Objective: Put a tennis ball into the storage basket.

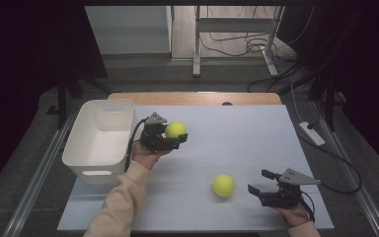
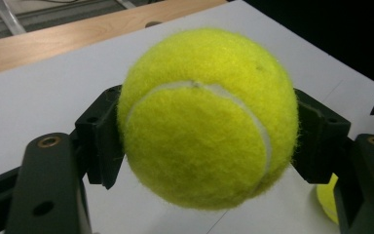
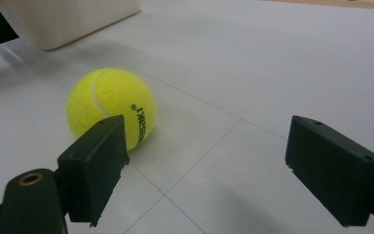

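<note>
A bin is sitting on the left edge of the table. Just to its right, the left gripper is holding a ball between its jaws, above the table top. A second ball is lying on the table nearer the person, to the right of the first. The right gripper is hovering just right of that second ball, apart from it.

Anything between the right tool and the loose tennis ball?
Nothing: bare white table separates the right tool from the loose tennis ball, per the high view.
</note>
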The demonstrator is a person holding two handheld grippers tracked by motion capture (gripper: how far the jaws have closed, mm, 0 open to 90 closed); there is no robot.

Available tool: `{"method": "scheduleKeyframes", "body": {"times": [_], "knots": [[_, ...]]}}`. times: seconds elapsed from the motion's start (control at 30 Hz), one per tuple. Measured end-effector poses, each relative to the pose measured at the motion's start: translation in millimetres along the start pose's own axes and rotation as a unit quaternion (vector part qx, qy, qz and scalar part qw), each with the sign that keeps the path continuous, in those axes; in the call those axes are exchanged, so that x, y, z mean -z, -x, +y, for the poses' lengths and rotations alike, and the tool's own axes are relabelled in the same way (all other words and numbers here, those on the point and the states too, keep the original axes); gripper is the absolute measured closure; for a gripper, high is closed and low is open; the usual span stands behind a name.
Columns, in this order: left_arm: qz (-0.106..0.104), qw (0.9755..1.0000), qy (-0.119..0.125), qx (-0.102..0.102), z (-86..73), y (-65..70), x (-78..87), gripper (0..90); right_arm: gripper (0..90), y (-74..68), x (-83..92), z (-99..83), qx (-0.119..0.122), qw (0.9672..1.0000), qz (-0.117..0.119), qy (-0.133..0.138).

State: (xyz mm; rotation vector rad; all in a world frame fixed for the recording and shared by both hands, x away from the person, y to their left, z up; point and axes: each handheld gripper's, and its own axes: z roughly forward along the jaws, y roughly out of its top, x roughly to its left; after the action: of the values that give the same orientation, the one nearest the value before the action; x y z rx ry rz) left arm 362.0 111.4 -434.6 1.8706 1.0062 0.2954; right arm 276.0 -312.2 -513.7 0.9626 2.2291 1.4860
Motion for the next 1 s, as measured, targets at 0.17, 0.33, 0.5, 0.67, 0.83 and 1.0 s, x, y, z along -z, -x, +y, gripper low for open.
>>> {"method": "scheduleKeyframes", "body": {"times": [0.17, 0.33, 0.5, 0.67, 0.83, 1.0], "knots": [[0.001, 0.9999, 0.010, -0.004, 4.2, 2.4, 7.2, 27.6, 15.2, 0.0, -0.1, -0.1, 0.001, 1.0000, 0.000, -0.001], [-0.002, 0.9998, 0.021, -0.003, 7.4, 3.7, 13.7, 27.7, 15.2, 0.0, 0.0, -0.1, 0.001, 1.0000, 0.000, -0.001], [-0.002, 0.9996, 0.027, -0.005, 9.3, 5.3, 17.8, 27.6, 15.2, -0.1, -0.2, -0.2, 0.002, 1.0000, 0.000, -0.001], [-0.002, 0.9994, 0.035, -0.007, 12.1, 7.2, 23.4, 27.6, 15.1, -0.1, -0.3, -0.2, 0.001, 1.0000, 0.000, -0.002], [0.001, 0.9990, 0.044, -0.009, 15.2, 8.2, 29.4, 27.6, 15.1, -0.5, -0.5, -0.2, 0.002, 1.0000, 0.000, -0.002], [0.003, 0.9989, 0.046, -0.010, 16.6, 8.0, 32.8, 27.6, 15.1, -0.6, -0.3, -0.2, 0.002, 1.0000, -0.001, -0.001]]}}
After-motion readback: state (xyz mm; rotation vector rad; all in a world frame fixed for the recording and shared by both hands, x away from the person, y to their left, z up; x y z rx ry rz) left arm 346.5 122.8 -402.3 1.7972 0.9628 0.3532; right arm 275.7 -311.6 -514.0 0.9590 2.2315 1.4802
